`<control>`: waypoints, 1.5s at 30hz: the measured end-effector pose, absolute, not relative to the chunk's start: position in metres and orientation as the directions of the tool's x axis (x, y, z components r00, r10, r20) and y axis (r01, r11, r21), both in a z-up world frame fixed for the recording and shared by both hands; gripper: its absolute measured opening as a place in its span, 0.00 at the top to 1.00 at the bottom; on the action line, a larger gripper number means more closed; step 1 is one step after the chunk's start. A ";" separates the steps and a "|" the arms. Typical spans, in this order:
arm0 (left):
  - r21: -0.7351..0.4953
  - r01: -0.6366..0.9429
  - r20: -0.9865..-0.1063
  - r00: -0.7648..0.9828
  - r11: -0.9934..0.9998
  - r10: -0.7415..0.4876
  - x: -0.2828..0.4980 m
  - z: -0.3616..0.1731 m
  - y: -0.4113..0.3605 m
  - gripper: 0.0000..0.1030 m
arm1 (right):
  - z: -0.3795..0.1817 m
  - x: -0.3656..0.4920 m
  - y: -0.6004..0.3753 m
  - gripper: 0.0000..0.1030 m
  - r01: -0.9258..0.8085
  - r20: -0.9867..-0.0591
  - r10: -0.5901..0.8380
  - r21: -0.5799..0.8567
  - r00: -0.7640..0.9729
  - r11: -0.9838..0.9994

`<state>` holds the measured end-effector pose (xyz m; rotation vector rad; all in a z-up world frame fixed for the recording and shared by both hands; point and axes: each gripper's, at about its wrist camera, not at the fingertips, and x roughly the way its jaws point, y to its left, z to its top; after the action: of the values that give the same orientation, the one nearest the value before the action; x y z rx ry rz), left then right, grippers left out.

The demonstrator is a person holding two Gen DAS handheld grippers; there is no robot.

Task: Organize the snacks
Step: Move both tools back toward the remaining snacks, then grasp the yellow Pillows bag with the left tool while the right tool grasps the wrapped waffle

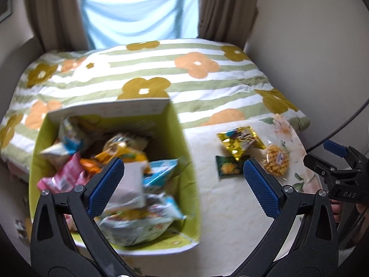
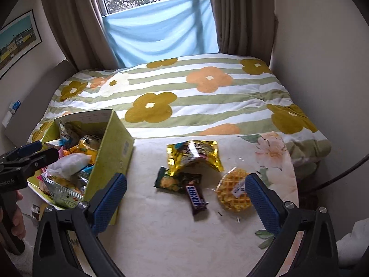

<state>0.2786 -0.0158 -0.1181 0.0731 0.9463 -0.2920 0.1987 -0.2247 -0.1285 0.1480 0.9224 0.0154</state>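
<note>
A green box (image 1: 188, 173) full of snack packets stands at the left of the cream tablecloth (image 2: 173, 242). My left gripper (image 1: 183, 162) hangs open over the box, and a blurred white packet (image 1: 131, 184) lies by its left finger. To the right of the box (image 2: 115, 152) lie a gold packet (image 2: 196, 157), a dark green packet (image 2: 170, 181), a Snickers bar (image 2: 197, 198) and a wrapped waffle (image 2: 234, 191). My right gripper (image 2: 185, 177) is open above these loose snacks, with nothing between its fingers. The Snickers bar is hidden in the left wrist view.
Behind the table lies a bed with a striped, flowered duvet (image 2: 184, 97). Beyond it are a window with a blue cloth (image 2: 161, 27) and brown curtains. A dark cable (image 2: 341, 173) runs at the right, and a hand (image 2: 16, 226) shows at the left edge.
</note>
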 end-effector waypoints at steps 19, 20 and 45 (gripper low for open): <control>0.045 0.749 -0.980 0.163 0.661 -0.118 0.373 -0.217 -0.205 0.01 | -0.222 0.209 -0.328 0.01 0.334 -0.904 0.135 0.285 0.407 0.898; 0.047 0.771 -0.984 0.146 0.635 -0.105 0.377 -0.225 -0.210 0.01 | -0.228 0.211 -0.327 0.01 0.356 -0.908 0.133 0.286 0.396 0.890; -0.087 0.915 -0.995 -0.063 0.395 -0.072 0.419 -0.311 -0.242 0.38 | -0.289 0.256 -0.298 0.01 0.623 -0.935 -0.124 0.120 0.333 0.773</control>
<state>0.4192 -0.2424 -0.3109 0.8252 1.3881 -0.9820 0.2564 -0.2977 -0.2889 0.5130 1.1355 -0.5162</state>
